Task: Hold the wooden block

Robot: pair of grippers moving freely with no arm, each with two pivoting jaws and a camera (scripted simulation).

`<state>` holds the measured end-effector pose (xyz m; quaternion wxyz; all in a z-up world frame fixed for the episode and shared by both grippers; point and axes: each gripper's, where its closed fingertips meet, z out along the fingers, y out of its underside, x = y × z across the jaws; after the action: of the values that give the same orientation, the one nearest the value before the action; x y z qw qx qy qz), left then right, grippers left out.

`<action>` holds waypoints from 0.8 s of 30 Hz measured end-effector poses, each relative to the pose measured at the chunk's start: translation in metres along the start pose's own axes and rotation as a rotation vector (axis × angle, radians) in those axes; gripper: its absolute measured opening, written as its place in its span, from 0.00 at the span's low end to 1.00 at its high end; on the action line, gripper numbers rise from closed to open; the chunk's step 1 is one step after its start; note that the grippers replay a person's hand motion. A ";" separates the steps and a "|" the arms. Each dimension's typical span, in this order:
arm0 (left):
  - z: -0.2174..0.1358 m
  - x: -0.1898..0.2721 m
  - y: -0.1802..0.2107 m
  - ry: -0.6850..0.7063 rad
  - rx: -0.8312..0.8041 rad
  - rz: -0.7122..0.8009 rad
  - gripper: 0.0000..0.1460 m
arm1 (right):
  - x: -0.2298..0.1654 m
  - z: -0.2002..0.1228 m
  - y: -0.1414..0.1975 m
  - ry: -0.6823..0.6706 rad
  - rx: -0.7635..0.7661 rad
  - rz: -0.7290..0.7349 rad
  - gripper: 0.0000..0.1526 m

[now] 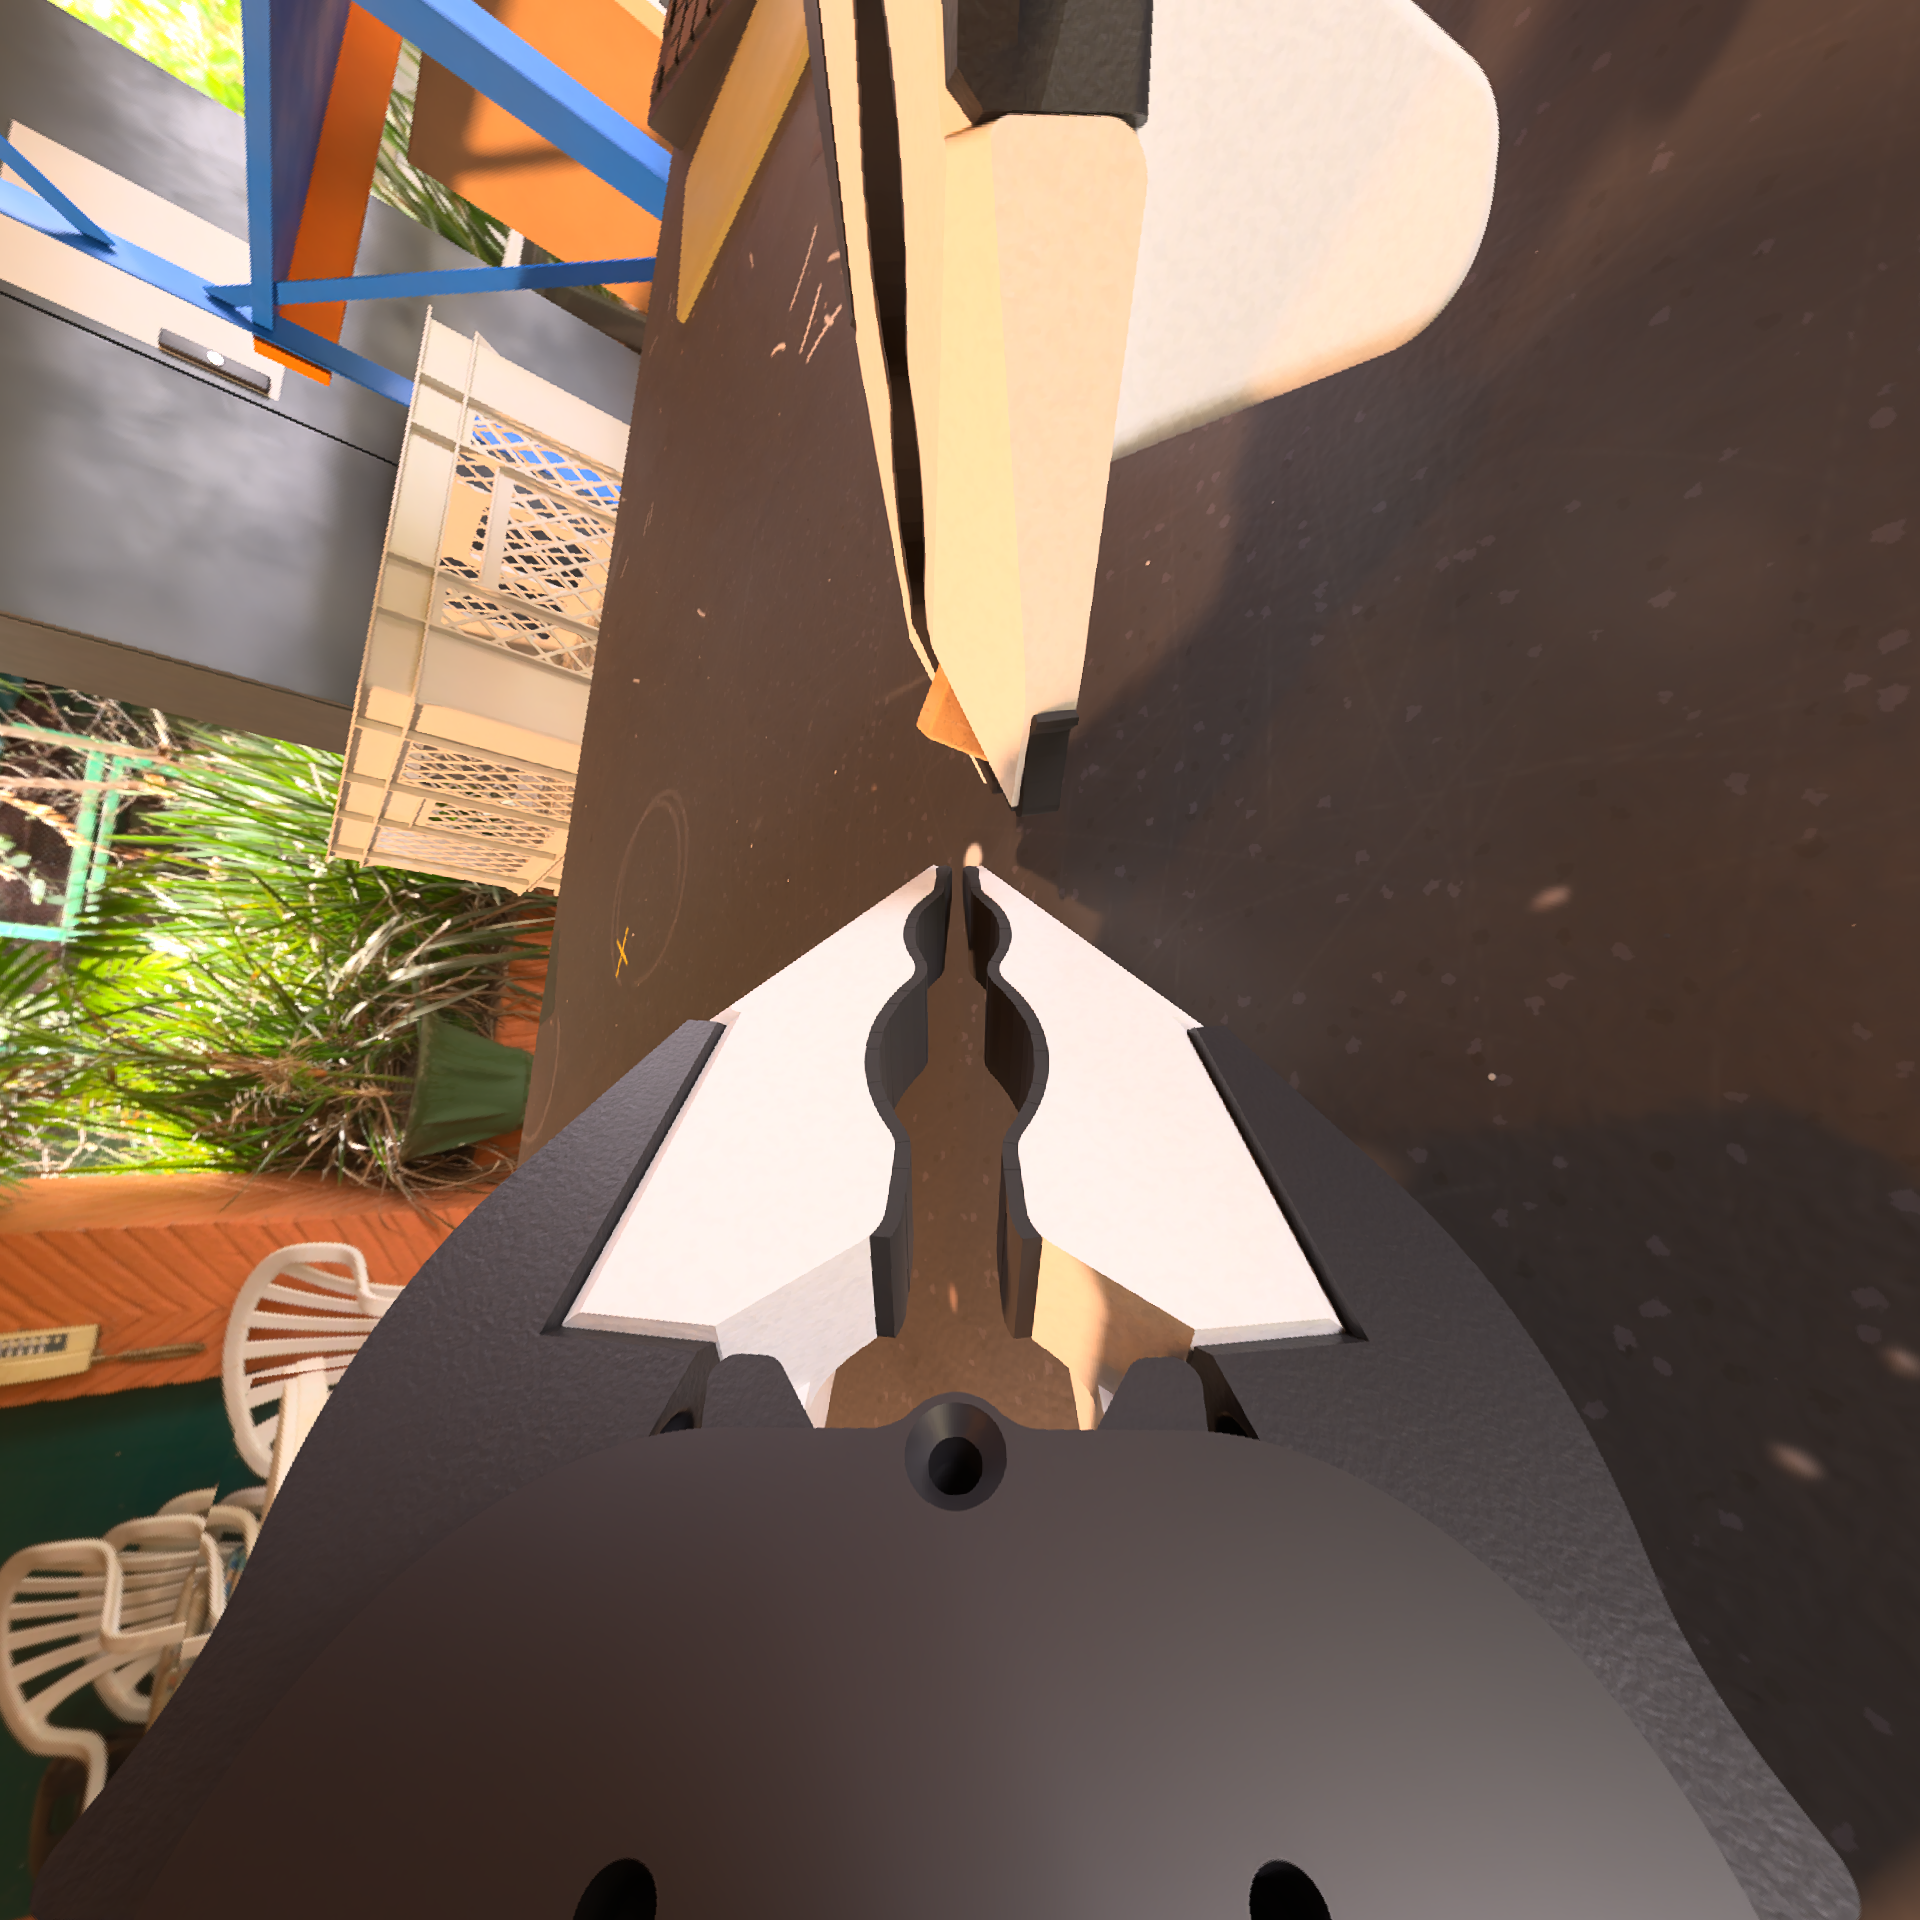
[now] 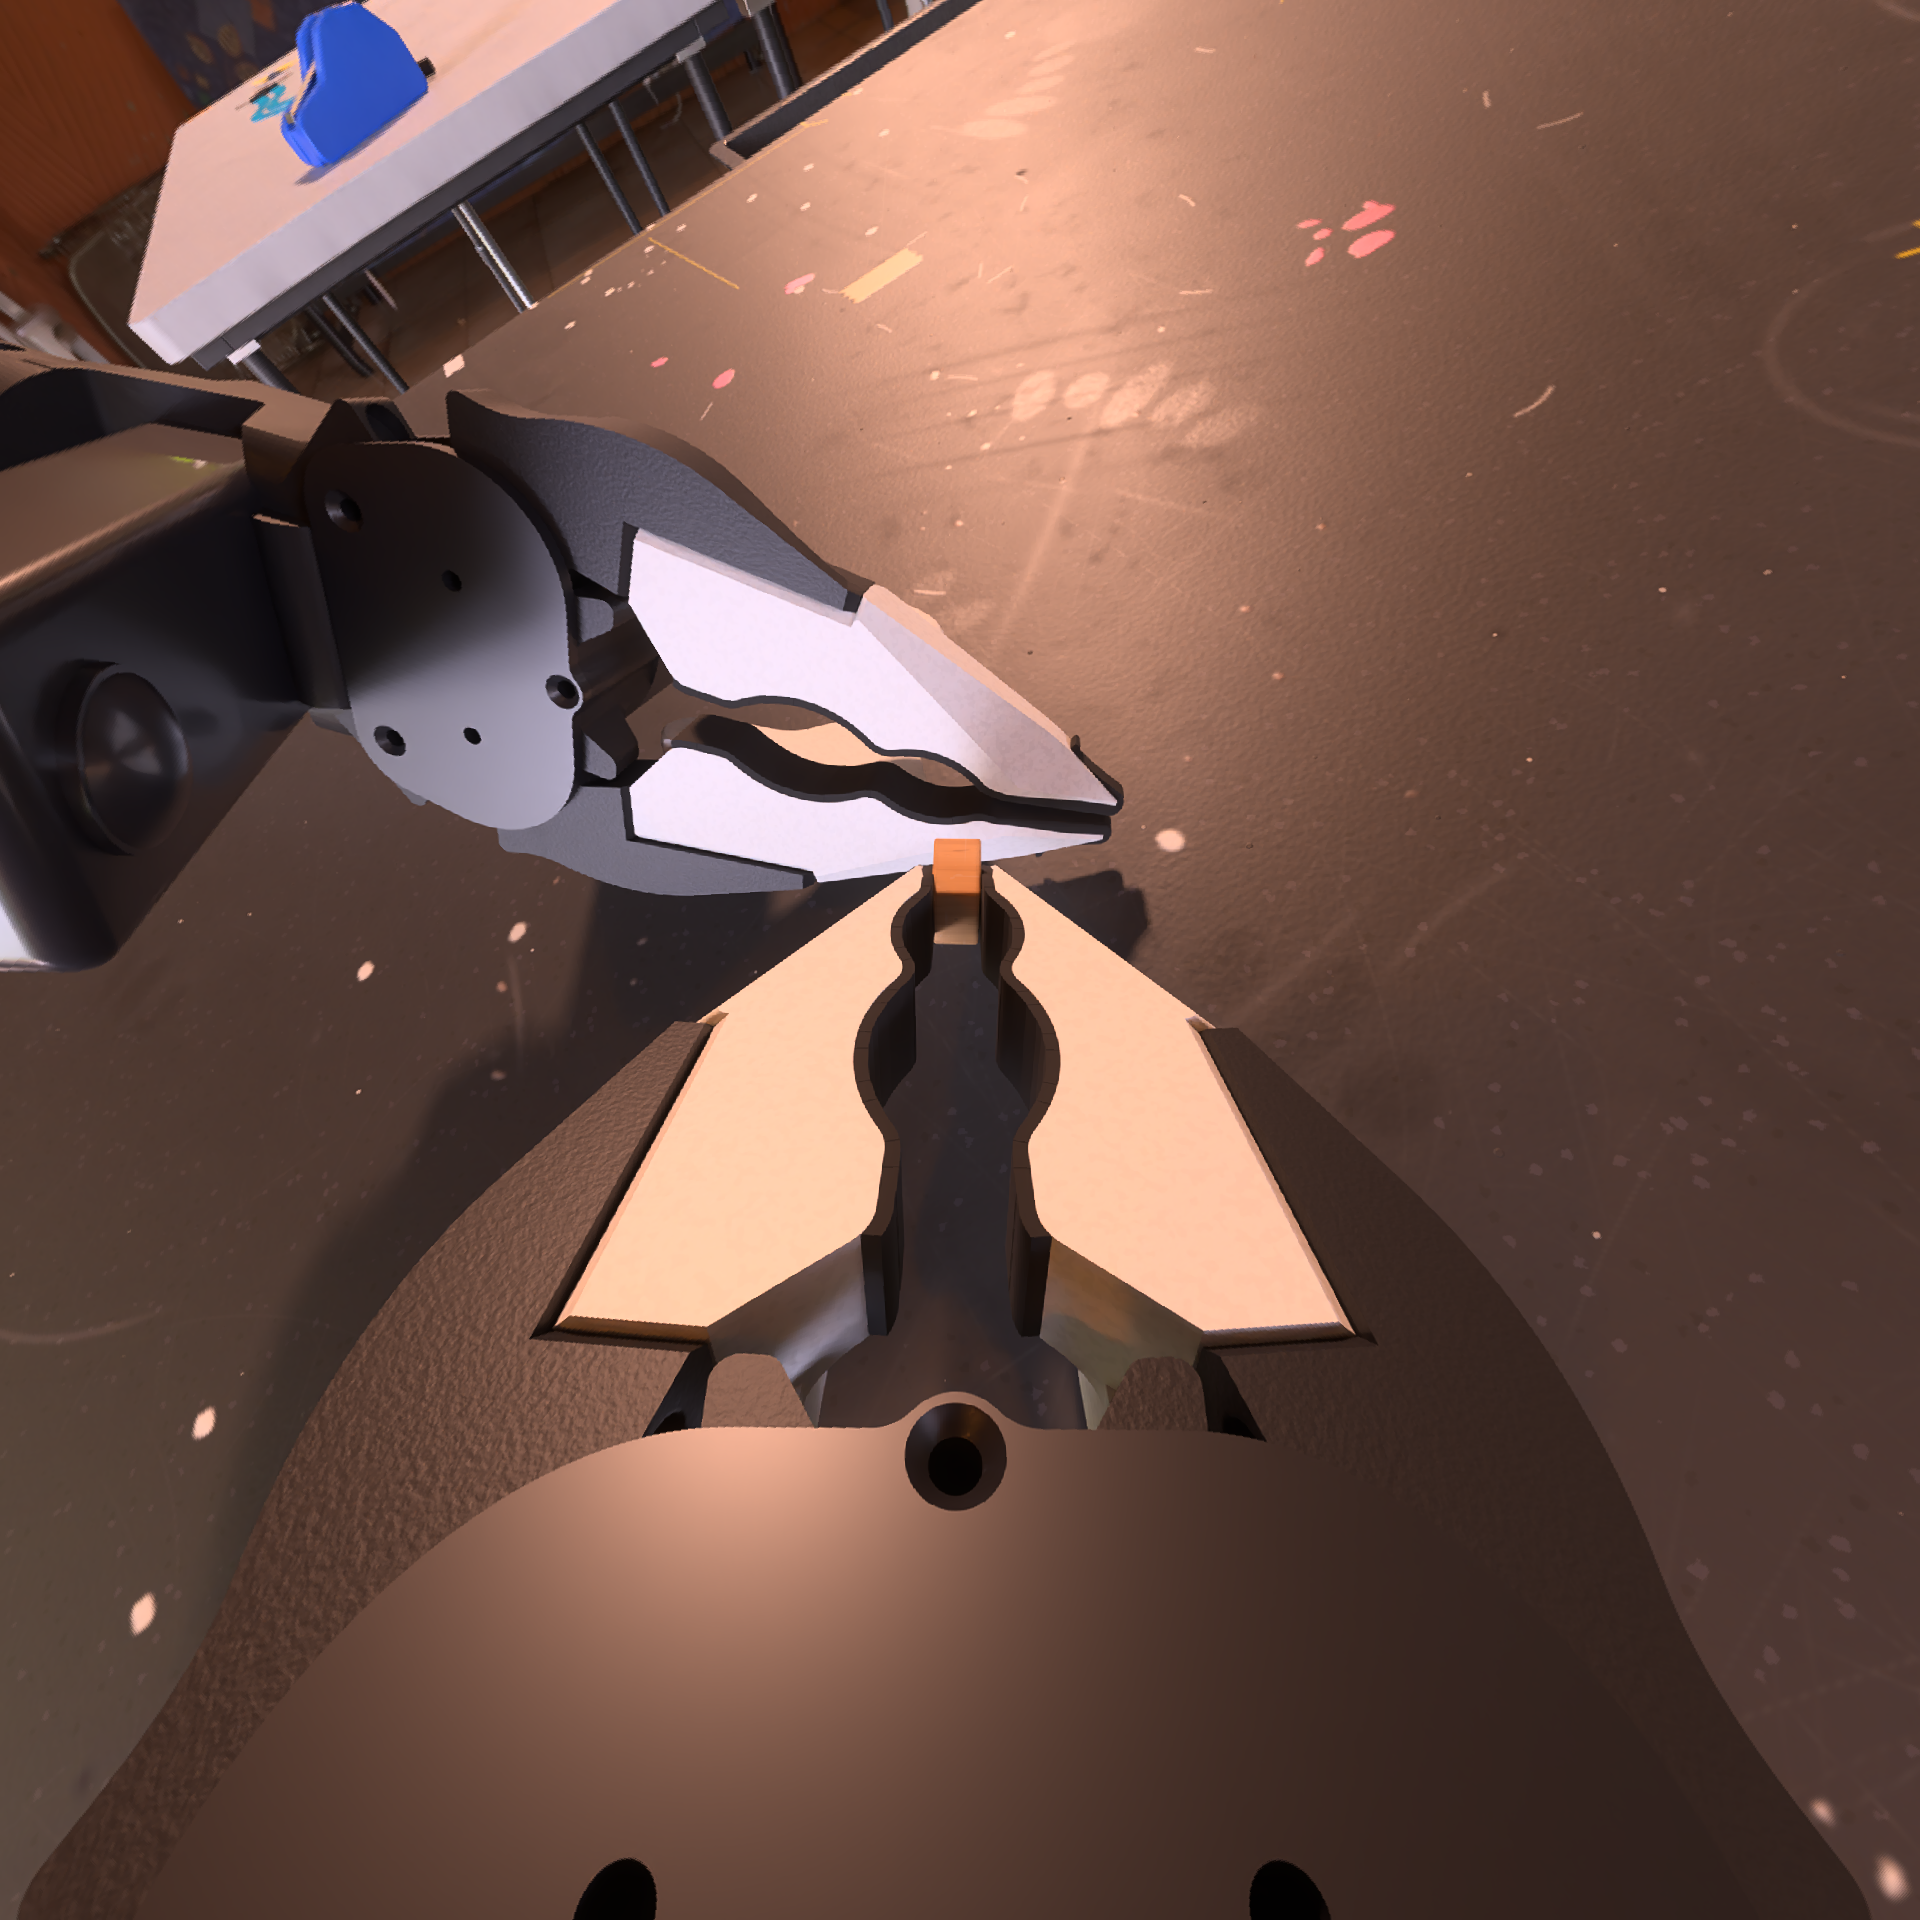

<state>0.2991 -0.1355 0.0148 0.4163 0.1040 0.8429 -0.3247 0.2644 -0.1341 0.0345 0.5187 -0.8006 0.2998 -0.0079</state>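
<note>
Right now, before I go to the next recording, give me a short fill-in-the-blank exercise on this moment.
1. The wooden block is pinched at the fingertips of the ____ gripper.
2. The left gripper is shut and holds ____.
3. In the right wrist view, the far light table carries a ____ object.
4. The block's colour is ____.

Missing words: right; nothing; blue; orange
</note>
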 end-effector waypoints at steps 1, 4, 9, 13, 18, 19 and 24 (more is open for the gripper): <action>0.000 0.000 0.000 0.001 -0.001 -0.001 0.01 | 0.000 0.000 0.000 0.002 -0.003 -0.001 0.05; 0.000 0.000 0.000 -0.001 -0.004 0.001 0.01 | 0.000 0.000 0.001 0.003 -0.005 -0.003 0.05; 0.000 0.001 0.000 -0.002 -0.005 0.003 0.01 | 0.000 0.001 0.001 0.007 -0.009 -0.006 0.05; 0.000 0.001 0.000 -0.009 -0.007 0.010 0.01 | 0.000 0.001 0.001 0.015 -0.010 -0.016 0.05; 0.000 0.001 -0.001 -0.010 -0.006 0.011 0.01 | 0.000 0.001 0.001 0.013 -0.011 -0.016 0.05; 0.000 0.000 -0.001 -0.007 -0.003 0.003 0.01 | 0.000 0.000 0.001 0.010 -0.006 -0.012 0.05; 0.004 -0.004 0.001 -0.044 -0.028 -0.005 0.02 | 0.004 -0.001 -0.003 0.036 0.020 -0.007 0.05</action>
<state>0.3050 -0.1370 0.0160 0.4355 0.0888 0.8381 -0.3163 0.2685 -0.1364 0.0364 0.5213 -0.7960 0.3065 -0.0272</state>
